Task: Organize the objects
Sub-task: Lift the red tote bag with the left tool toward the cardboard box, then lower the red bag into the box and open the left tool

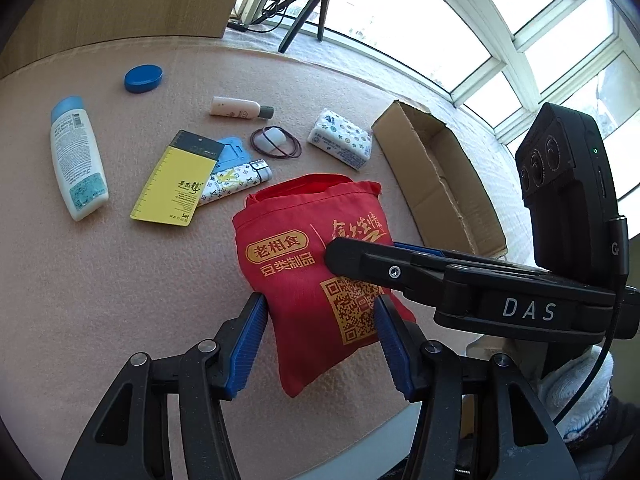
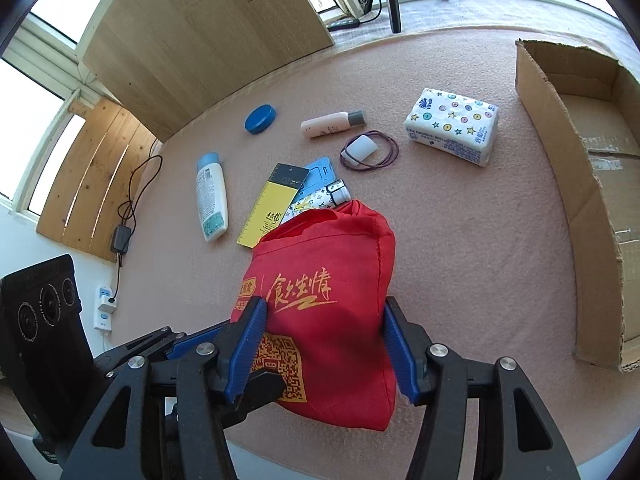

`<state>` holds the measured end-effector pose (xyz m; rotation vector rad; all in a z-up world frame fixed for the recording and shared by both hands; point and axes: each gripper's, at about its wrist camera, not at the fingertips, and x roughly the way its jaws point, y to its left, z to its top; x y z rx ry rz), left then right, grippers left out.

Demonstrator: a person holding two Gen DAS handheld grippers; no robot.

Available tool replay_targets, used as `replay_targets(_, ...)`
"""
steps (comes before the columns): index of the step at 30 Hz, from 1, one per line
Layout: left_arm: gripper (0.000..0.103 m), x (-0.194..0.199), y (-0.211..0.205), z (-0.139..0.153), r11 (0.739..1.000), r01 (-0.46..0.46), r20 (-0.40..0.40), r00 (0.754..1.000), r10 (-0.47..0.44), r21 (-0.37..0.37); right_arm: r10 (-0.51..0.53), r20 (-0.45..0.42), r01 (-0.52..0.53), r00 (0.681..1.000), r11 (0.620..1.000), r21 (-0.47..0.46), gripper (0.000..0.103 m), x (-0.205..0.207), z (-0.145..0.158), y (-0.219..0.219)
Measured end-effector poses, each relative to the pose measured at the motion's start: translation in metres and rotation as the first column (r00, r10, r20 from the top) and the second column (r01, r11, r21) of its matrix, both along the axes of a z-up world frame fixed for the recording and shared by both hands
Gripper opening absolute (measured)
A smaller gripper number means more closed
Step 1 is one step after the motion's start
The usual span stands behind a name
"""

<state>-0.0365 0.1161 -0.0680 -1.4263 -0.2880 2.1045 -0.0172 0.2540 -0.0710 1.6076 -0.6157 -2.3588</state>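
A red cloth bag (image 1: pixel 304 248) with yellow print and a QR code lies on the pink tablecloth, mouth facing away. My left gripper (image 1: pixel 322 344) is open and straddles the bag's near end, with blue pads (image 1: pixel 250 344) on either side. My right gripper (image 2: pixel 324 348) is open too, and the bag (image 2: pixel 332 280) fills the gap between its fingers. In the left wrist view the right gripper reaches in from the right, its tip resting over the bag's print. A cardboard box (image 1: pixel 436 176) stands open to the right.
Beyond the bag lie a white bottle (image 1: pixel 78 156), a blue lid (image 1: pixel 143 78), a cream tube (image 1: pixel 240 107), a yellow card pack (image 1: pixel 172 184), a patterned lighter (image 1: pixel 236 184), purple hair ties (image 1: pixel 276 142) and a tissue pack (image 1: pixel 340 144). A tripod (image 1: pixel 308 8) stands by the window.
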Motion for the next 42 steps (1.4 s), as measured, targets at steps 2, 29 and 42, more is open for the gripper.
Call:
replay_targets(2,0.058,-0.003,0.017,0.01,1.0,0.026,-0.02,0.999,-0.026,0.011,-0.033,-0.024,0.033,0.999,0.999,0.001,0.054,0.005,0.01,0.018)
replay_targets(29,0.058,-0.012,0.248,0.04,0.948,0.317,-0.114,0.943,-0.313,0.026,-0.36,-0.119,0.367,0.925,0.929,0.042,0.054,0.059,0.042,0.215)
replay_targets(42,0.058,-0.026,0.225,0.038,0.97,0.236,-0.124,0.963,-0.241,-0.055,-0.366,-0.146,0.385,0.919,0.915,0.124,0.058,0.057,0.049,0.221)
